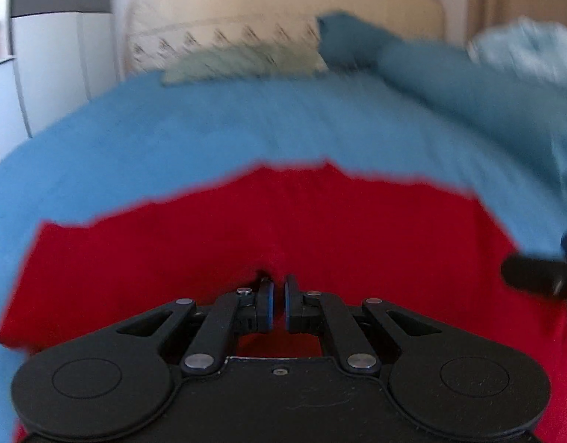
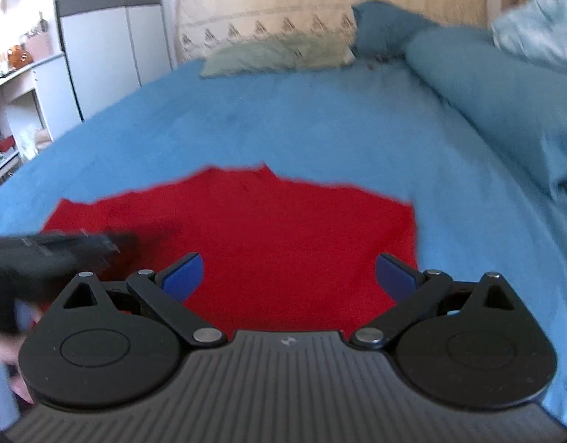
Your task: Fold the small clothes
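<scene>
So the red knit garment (image 1: pixel 268 229) is spread flat on the blue bedspread (image 1: pixel 209 129), filling the lower half of both frames, with its jagged far edge running left-to-right across the middle of the picture. That's its long axis too: it lies wide across the view rather than running away from the cameras.

The left gripper (image 1: pixel 278 304) is right down on the cloth near the garment's near edge. Its blue-lined pads are drawn almost together, with just a sliver of gap, and there's a little pucker of red fabric rising right at the tips. Looks like a pinch on a fold of it, though the blur makes it hard to swear the cloth is actually between the pads.

The right gripper (image 2: pixel 289 277) is spread wide, nothing in it, sitting over the right portion of the garment; the garment's right edge sits just past its right finger (image 2: pixel 394 273). In the right wrist view the left gripper shows as a dark blur at centre left.

Judgement call: the left one is closer to a working hold, and the right needs to drop onto that right-hand near corner so both can carry the near edge up toward the far edge.

A pale green pillow (image 2: pixel 279 55) sits top centre, well clear.
</scene>
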Tool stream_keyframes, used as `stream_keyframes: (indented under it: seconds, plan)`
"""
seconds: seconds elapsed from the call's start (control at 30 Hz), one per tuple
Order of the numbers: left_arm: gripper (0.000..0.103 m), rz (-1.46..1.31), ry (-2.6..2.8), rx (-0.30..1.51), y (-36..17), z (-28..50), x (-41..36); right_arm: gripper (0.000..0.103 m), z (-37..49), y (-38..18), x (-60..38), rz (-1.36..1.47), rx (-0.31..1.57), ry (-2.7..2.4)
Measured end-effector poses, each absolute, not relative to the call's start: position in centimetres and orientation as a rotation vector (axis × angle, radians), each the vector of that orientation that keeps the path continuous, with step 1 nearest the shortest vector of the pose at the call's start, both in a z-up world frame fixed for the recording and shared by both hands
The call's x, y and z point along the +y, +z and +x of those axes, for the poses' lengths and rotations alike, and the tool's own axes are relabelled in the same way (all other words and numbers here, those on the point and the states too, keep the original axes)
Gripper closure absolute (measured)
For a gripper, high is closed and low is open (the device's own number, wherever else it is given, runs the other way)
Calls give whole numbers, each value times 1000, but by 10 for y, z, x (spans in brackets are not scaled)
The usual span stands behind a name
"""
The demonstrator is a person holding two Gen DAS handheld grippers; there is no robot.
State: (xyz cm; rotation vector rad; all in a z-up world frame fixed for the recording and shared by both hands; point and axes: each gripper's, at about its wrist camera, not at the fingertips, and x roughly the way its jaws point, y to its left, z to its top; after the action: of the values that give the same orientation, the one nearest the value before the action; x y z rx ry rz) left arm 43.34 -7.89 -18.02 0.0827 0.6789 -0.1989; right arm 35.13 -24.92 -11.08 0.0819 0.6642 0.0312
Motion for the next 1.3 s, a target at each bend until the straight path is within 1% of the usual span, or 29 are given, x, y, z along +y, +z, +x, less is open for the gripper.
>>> stream_keyframes:
  seconds: [0.1, 0.13, 0.17, 0.2, 0.23, 0.27, 0.3, 0.33, 0.37, 0.5, 0.6, 0.67, 0.73, 0.8, 0.87, 0.93, 0.97, 1.0, 1.03, 1.07, 1.17, 1.23, 1.3]
  plan:
    - [95, 87, -201, 705, -198, 432, -83, 0, 347, -128, -257, 85, 698, 42]
    - [93, 81, -205, 698, -196, 432, -81, 0, 346, -133, -258, 86, 703, 50]
    - [87, 73, -212, 698, -192, 432, -78, 0, 345, -135, -258, 84, 705, 54]
    - [74, 64, -217, 700, -187, 431, -75, 0, 345, -135, -257, 80, 702, 59]
    - [64, 55, -217, 687, -179, 427, -69, 0, 345, -134, -256, 78, 695, 64]
    - [43, 50, -210, 668, -171, 422, -59, 0, 345, -131, -254, 76, 684, 69]
    - [24, 41, -186, 638, -159, 413, -47, 0, 344, -128, -250, 72, 672, 78]
    - [16, 31, -160, 622, -147, 406, -34, 0, 345, -124, -246, 67, 659, 97]
    - [7, 25, -130, 614, -139, 400, -21, 0, 346, -121, -243, 60, 650, 112]
    - [5, 31, 44, 558, -131, 382, 35, 0, 358, -113, -207, -38, 630, 180]
    - [6, 55, 164, 569, -148, 386, 68, 0, 378, -125, -170, -151, 714, 195]
    - [6, 44, 190, 577, -156, 393, 81, 0, 385, -134, -146, -223, 710, 218]
    - [6, 19, 192, 576, -164, 397, 90, 4, 393, -142, -123, -297, 699, 234]
    - [6, 11, 196, 582, -169, 400, 94, 10, 402, -146, -105, -349, 684, 245]
    - [6, 25, 195, 583, -172, 400, 92, 12, 410, -151, -89, -393, 676, 263]
    - [6, 40, 187, 585, -171, 393, 93, 18, 415, -157, -76, -461, 666, 271]
    - [6, 37, 180, 588, -171, 392, 93, 29, 419, -160, -71, -486, 670, 280]
    - [6, 35, 173, 595, -174, 393, 91, 47, 422, -161, -69, -491, 673, 283]
    - [6, 31, 168, 603, -176, 394, 91, 58, 427, -162, -69, -470, 678, 276]
    - [6, 29, 165, 607, -179, 395, 92, 73, 430, -159, -74, -416, 685, 251]
    - [6, 29, 154, 617, -186, 395, 93, 73, 434, -152, -106, -163, 694, 146]
    - [6, 22, 157, 625, -190, 395, 94, 71, 431, -157, -129, -38, 713, 107]
    - [6, 6, 161, 636, -192, 396, 96, 69, 426, -166, -143, 16, 725, 102]
